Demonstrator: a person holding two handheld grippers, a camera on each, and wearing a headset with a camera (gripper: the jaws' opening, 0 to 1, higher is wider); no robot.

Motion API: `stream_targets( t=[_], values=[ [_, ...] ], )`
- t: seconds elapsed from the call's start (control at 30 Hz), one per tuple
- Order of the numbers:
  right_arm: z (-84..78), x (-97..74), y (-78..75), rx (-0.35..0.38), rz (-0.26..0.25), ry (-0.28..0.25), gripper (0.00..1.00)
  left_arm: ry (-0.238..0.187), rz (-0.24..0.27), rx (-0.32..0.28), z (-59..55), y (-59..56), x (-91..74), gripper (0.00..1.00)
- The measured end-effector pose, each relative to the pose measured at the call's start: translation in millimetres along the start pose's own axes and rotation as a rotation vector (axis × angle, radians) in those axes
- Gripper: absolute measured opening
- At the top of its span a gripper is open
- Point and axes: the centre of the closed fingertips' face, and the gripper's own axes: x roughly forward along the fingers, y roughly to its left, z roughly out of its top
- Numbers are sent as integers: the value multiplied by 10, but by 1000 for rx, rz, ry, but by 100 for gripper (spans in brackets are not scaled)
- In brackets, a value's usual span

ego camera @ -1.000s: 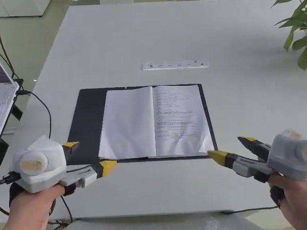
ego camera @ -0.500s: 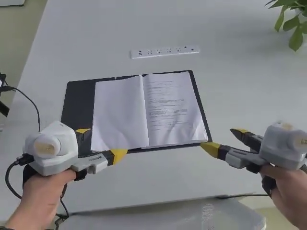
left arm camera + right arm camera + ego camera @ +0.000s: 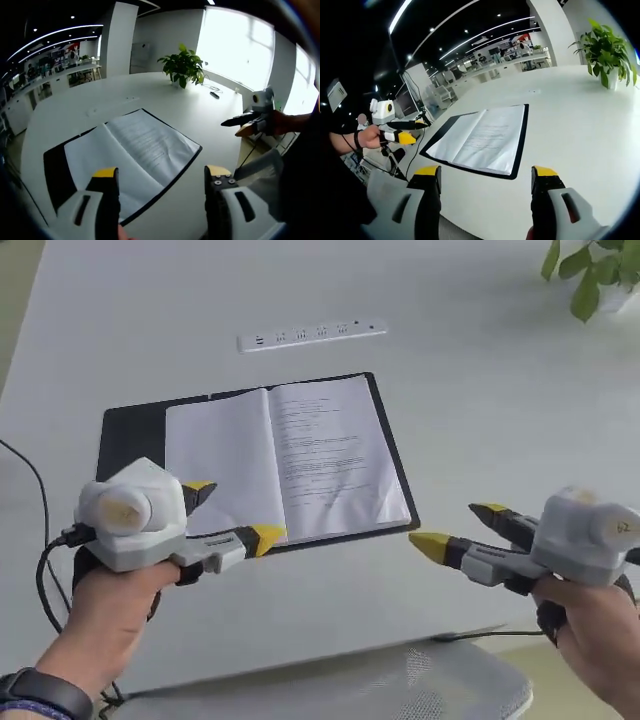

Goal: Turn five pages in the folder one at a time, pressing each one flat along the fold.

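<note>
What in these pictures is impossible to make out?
- Head view: the print on the right page is too small to read.
- Head view: the near-left corner of the folder is hidden behind the left gripper.
- Head view: the plant is cut off by the top-right edge.

An open folder (image 3: 250,460) lay on the surface (image 3: 480,390) with a power strip (image 3: 311,335) behind it. The left tool (image 3: 235,510) was at its near edge, the right tool (image 3: 456,527) off its right corner.
</note>
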Motion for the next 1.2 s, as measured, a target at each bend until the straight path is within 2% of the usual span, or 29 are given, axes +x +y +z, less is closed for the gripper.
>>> stream_targets(
  t=[0.27,0.37,0.73,0.87,1.07,1.2],
  values=[
    [-101,-10,-4,8,7,24,73,11,-51,35,145,-153,317,69],
    [-91,-13,-21,14,7,21,72,14,-72,45,183,-221,425,69],
    [-33,-10,-73,25,8,13,71,50,-147,90,196,-442,922,66],
    [-41,-20,-83,27,10,14,71,62,-153,115,211,-486,1062,66],
    [-55,-25,-129,36,8,14,71,73,-156,118,232,-560,1326,66],
    [-41,-22,-178,47,4,8,71,53,-146,119,281,-596,1480,66]
  ],
)
